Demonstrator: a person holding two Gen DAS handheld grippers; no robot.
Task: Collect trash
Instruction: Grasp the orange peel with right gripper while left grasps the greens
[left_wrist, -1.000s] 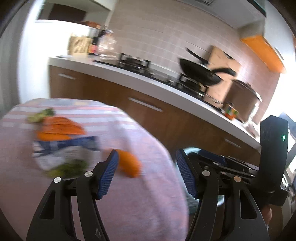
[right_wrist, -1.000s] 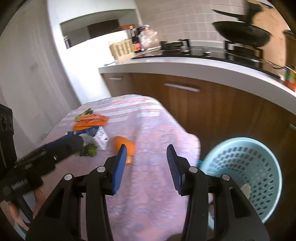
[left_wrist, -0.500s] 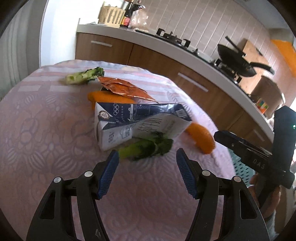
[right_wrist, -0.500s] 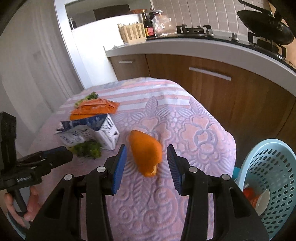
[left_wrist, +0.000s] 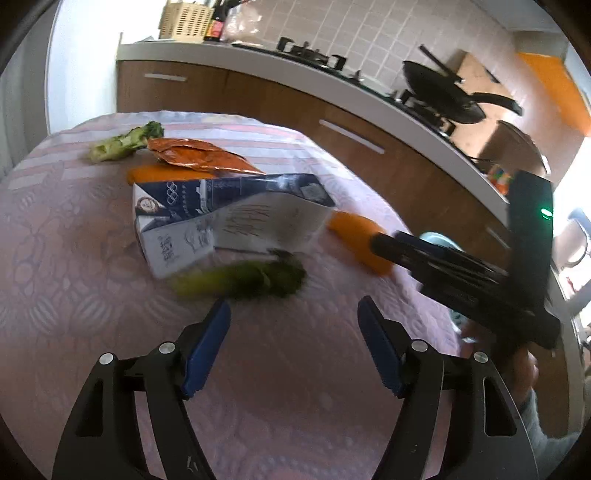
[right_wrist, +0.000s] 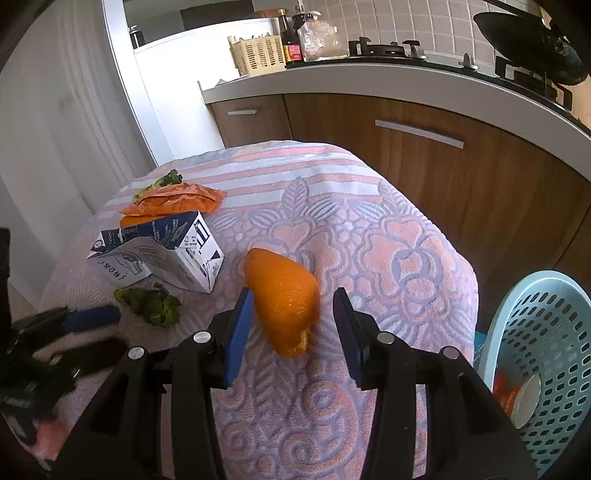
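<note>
Orange peel: a curled orange piece of peel (right_wrist: 282, 301) lay on the pink-and-lilac patterned tablecloth (right_wrist: 388, 258), between the fingers of the right gripper (right_wrist: 293, 321), whose blue-padded jaws stood spread and clear of it.
Left gripper: the left gripper (left_wrist: 293, 334) was spread wide above the cloth, just short of a blurred green vegetable scrap (left_wrist: 242, 278), gripping nothing.
Milk carton: a flattened white-and-navy carton (left_wrist: 225, 218) lay beyond the scrap, with a crumpled orange foil wrapper (left_wrist: 201, 157) and a pale green stalk (left_wrist: 123, 142) behind it.
Right view only: a pale blue perforated plastic basket (right_wrist: 546, 332) stood beside the table with trash inside.
Left view only: a black wok (left_wrist: 441, 99) sat on the stove.
</note>
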